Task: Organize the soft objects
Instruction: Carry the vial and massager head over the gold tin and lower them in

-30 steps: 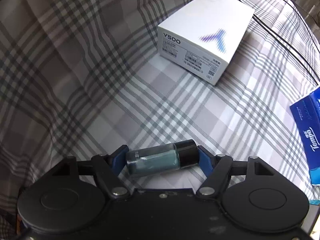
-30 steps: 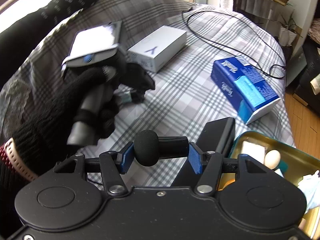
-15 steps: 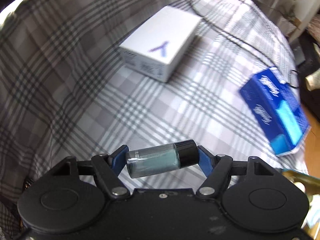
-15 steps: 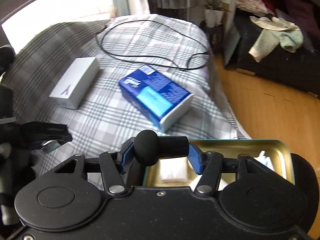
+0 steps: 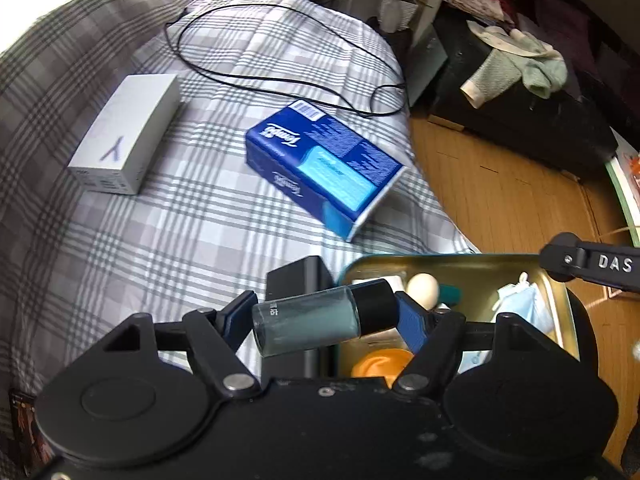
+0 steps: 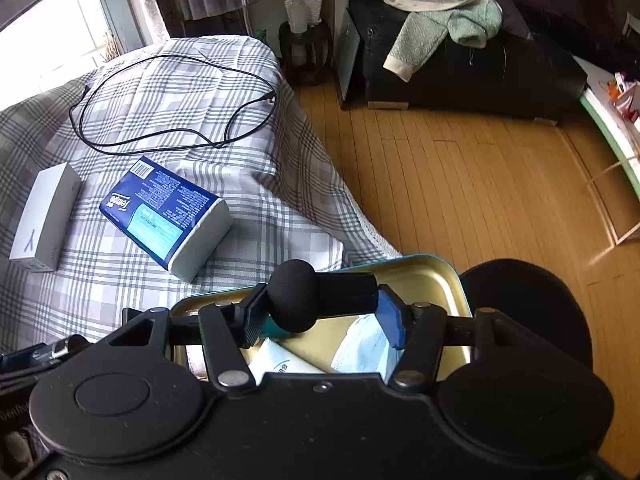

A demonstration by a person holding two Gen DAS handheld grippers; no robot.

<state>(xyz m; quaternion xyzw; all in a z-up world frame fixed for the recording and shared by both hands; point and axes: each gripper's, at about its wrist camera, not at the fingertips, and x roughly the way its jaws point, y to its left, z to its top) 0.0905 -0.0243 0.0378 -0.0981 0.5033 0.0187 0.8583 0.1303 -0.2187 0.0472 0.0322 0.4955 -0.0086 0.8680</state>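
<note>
My left gripper is shut on a small glass bottle with teal contents and a black cap, held crosswise between the blue pads. It hangs over the near left rim of an open gold tin. My right gripper is shut on a black microphone with a round foam head, also held crosswise, above the same tin. Inside the tin lie a pale egg-shaped thing, a blue face mask, an orange item and a white packet.
A blue tissue pack and a white box lie on the plaid bedcover, with a black cable looped behind them. A black box stands left of the tin. Wooden floor and a dark sofa lie to the right.
Both views have swung from the bed towards the tin. The left gripper has come up and across with the bottle; the right has moved over the tin with the microphone. Both grips are unchanged.
</note>
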